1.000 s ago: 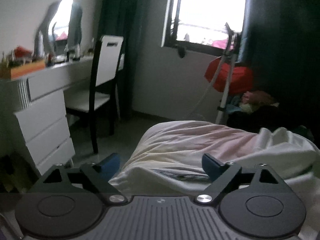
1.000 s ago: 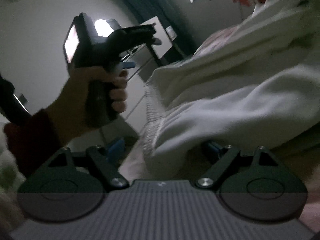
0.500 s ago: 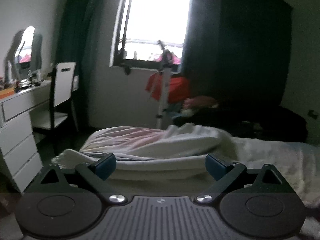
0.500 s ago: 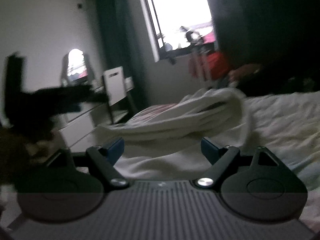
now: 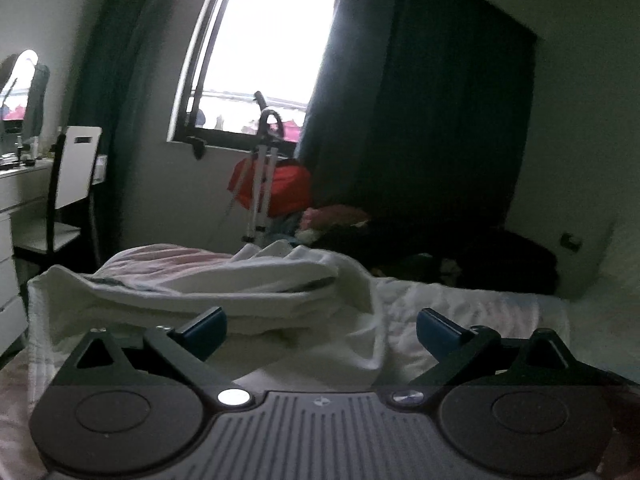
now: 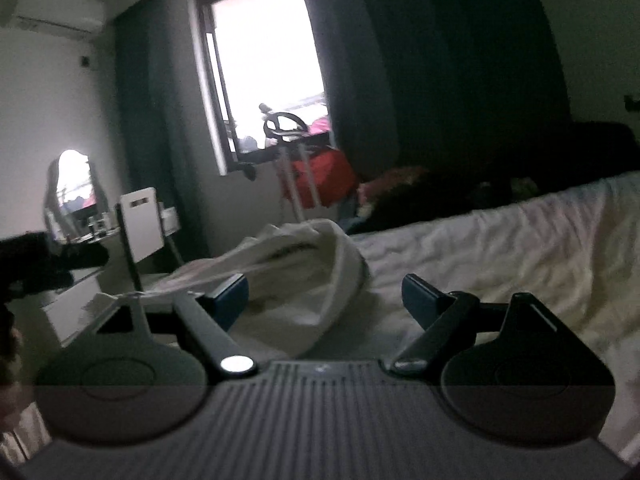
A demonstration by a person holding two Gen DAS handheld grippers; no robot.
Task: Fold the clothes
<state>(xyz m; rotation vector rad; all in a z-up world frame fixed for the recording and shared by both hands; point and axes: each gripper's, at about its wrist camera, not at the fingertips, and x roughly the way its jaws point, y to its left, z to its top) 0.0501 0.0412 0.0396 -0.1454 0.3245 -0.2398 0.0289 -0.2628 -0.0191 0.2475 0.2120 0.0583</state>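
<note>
On the bed (image 5: 460, 300), a white garment (image 5: 224, 292) lies bunched just ahead of both cameras. My left hand-held gripper (image 5: 320, 330) is spread wide with nothing between its fingers; my right hand-held gripper (image 6: 324, 298) is likewise apart and empty. Only the right view shows the air conditioner (image 6: 56, 10) beyond the garment.

Near us: garment (image 5: 224, 292) heaped on the bed (image 5: 472, 312).
To our left: chair (image 5: 74, 176) beside the dressing table (image 5: 16, 188).
Behind the bed: window (image 5: 260, 60), with a clothes rack (image 5: 260, 184) below.
</note>
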